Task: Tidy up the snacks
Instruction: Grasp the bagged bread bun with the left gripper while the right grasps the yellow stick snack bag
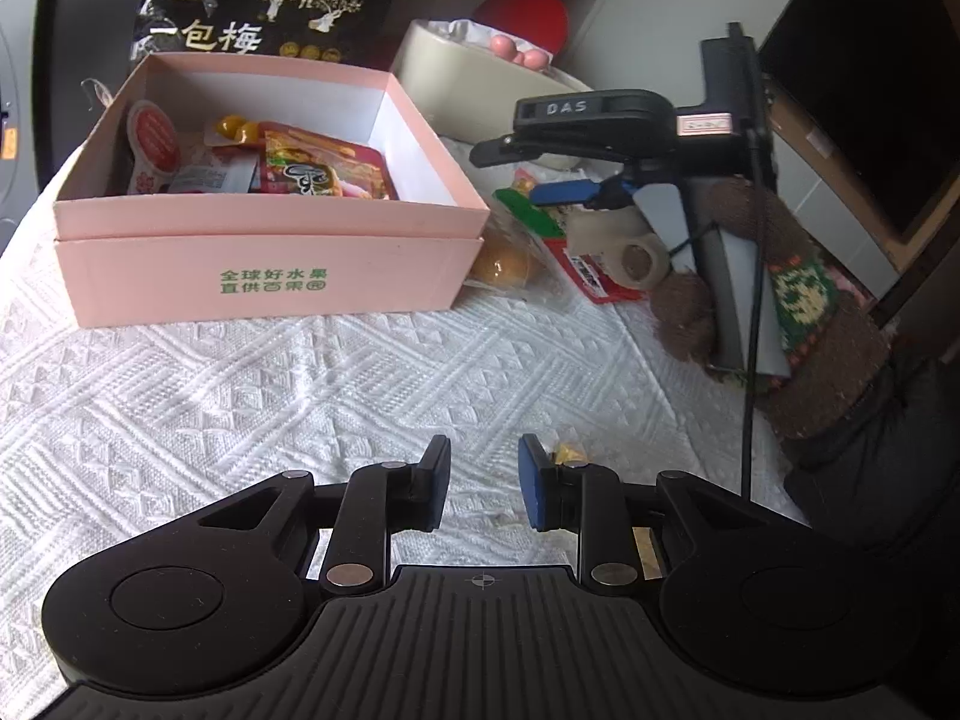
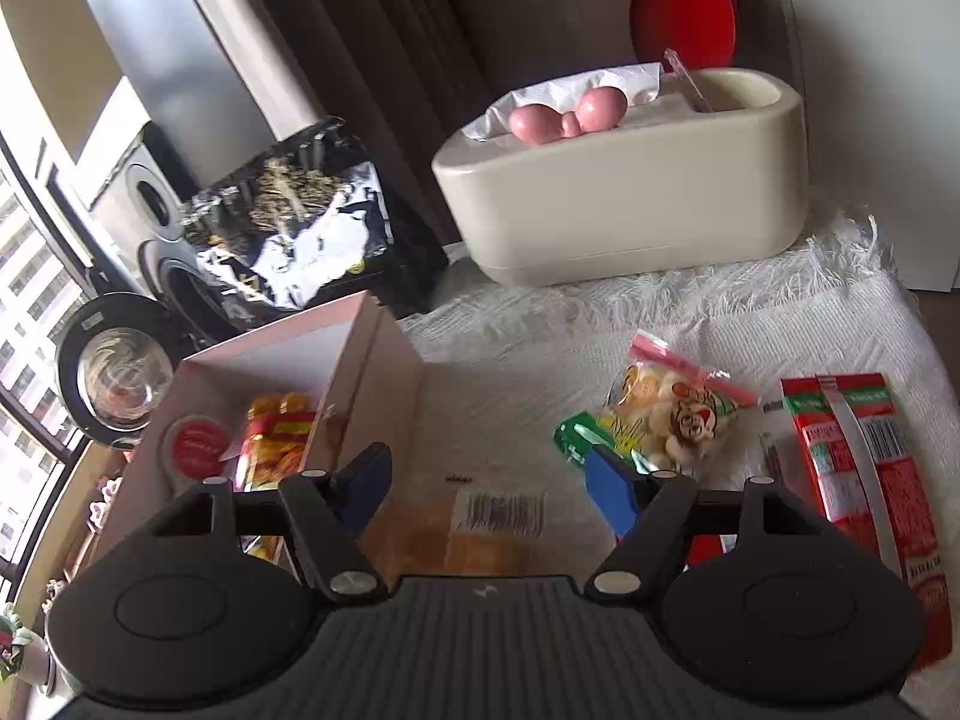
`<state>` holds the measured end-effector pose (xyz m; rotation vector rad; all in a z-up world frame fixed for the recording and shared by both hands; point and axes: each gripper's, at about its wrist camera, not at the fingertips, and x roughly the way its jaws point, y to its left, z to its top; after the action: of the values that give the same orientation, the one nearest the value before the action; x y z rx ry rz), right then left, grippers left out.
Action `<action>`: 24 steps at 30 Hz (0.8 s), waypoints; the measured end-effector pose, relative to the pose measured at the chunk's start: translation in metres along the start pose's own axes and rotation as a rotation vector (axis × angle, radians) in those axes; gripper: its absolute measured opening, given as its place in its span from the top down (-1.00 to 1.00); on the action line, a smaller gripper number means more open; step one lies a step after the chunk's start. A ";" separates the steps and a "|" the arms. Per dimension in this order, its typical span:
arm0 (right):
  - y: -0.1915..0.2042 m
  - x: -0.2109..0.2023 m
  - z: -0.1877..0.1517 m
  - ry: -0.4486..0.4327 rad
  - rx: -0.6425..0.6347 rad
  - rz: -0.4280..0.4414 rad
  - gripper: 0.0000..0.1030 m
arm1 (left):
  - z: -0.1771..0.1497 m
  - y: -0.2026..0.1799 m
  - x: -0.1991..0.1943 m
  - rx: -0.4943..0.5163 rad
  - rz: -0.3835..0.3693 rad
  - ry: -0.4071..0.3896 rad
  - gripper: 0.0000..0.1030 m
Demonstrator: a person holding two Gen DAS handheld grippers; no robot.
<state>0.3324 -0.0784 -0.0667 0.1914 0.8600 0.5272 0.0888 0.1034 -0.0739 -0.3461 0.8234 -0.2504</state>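
1. A white woven cloth (image 1: 300,384) with a fringed edge is covering the table; behind it a washing machine (image 2: 150,204) and a window (image 2: 24,276) are showing.
2. A pink box (image 1: 270,264) is sitting on the cloth, holding a red-lidded cup (image 1: 153,144), a red mushroom packet (image 1: 324,171) and a yellow sweet pack (image 1: 237,129).
3. A black plum bag (image 1: 264,6) is leaning behind the box, and a cream tissue holder (image 2: 630,192) is standing beside it.
4. Just right of the box, a wrapped bun (image 2: 480,531), a cartoon snack bag (image 2: 672,420) and a red packet (image 2: 864,480) are lying on the cloth.
5. The left gripper (image 1: 485,480) is hovering over bare cloth, its jaws slightly apart and gripping nothing.
6. The right gripper (image 2: 489,489) is straddling the wrapped bun, jaws apart; I cannot tell whether the pads are pressing it.
7. A small yellow sweet (image 1: 567,453) is lying by the left gripper's blue pad.
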 end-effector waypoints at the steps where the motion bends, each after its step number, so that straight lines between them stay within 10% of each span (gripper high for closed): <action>1: 0.000 0.009 0.002 0.031 -0.022 -0.009 0.05 | 0.001 0.002 0.001 0.001 -0.002 -0.002 0.45; 3: -0.001 0.017 -0.002 0.083 -0.042 -0.010 0.39 | 0.001 0.006 0.002 -0.002 -0.005 -0.005 0.46; 15: -0.010 -0.077 -0.091 0.150 -0.038 0.103 0.39 | 0.009 -0.007 -0.004 0.059 -0.035 -0.071 0.45; 19: 0.000 -0.119 -0.122 0.027 -0.192 0.007 0.02 | 0.015 -0.044 -0.008 0.218 -0.027 -0.092 0.45; 24: -0.003 -0.149 -0.170 0.102 -0.263 0.121 -0.17 | 0.021 -0.069 0.006 0.284 0.002 -0.086 0.45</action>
<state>0.1245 -0.1657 -0.0774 -0.0245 0.8725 0.7621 0.1024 0.0423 -0.0375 -0.0892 0.6928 -0.3439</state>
